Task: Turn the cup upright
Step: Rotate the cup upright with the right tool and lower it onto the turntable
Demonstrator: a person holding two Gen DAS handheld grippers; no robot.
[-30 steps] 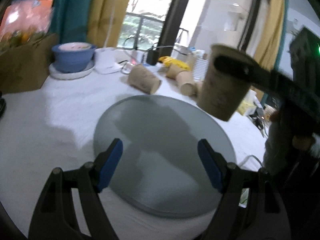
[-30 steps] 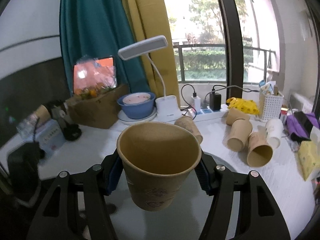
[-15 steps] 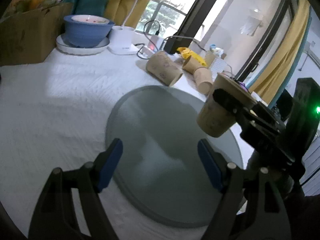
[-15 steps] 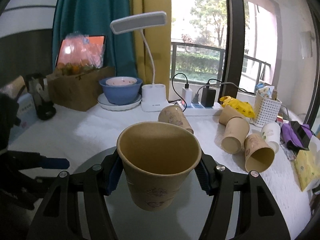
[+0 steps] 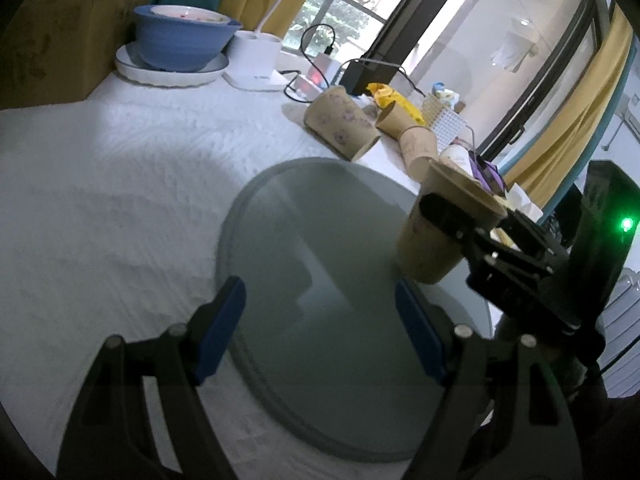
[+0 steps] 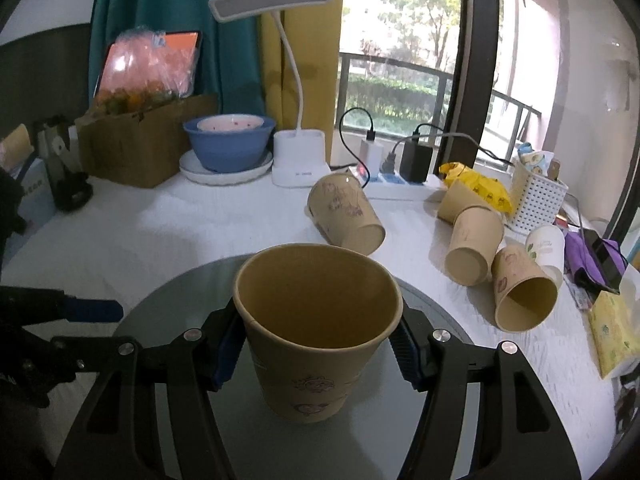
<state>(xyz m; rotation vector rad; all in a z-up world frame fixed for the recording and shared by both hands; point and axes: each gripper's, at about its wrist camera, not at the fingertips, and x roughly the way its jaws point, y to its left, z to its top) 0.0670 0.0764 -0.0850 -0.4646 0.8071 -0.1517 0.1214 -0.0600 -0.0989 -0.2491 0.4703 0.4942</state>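
Note:
My right gripper [image 6: 318, 350] is shut on a tan paper cup [image 6: 316, 332], held upright with its mouth up, just above or on the round grey tray [image 6: 168, 304]. In the left wrist view the same cup [image 5: 436, 236] stands at the tray's right edge [image 5: 280, 208], gripped by the right gripper. My left gripper [image 5: 320, 324] is open and empty over the near part of the tray. Several more tan cups lie on their sides beyond the tray, one close behind it [image 6: 344, 214], others to the right [image 6: 520, 294].
A blue bowl on a white plate [image 6: 228, 148], a white desk lamp [image 6: 298, 160], a power strip with chargers [image 6: 396, 184], a cardboard box [image 6: 136, 144] and a white basket [image 6: 536, 200] line the back. A yellow tissue pack [image 6: 612, 332] lies right.
The right gripper has lowered the upright cup toward the tray's right side. The left gripper has stayed open over the tray and drawn slightly nearer.

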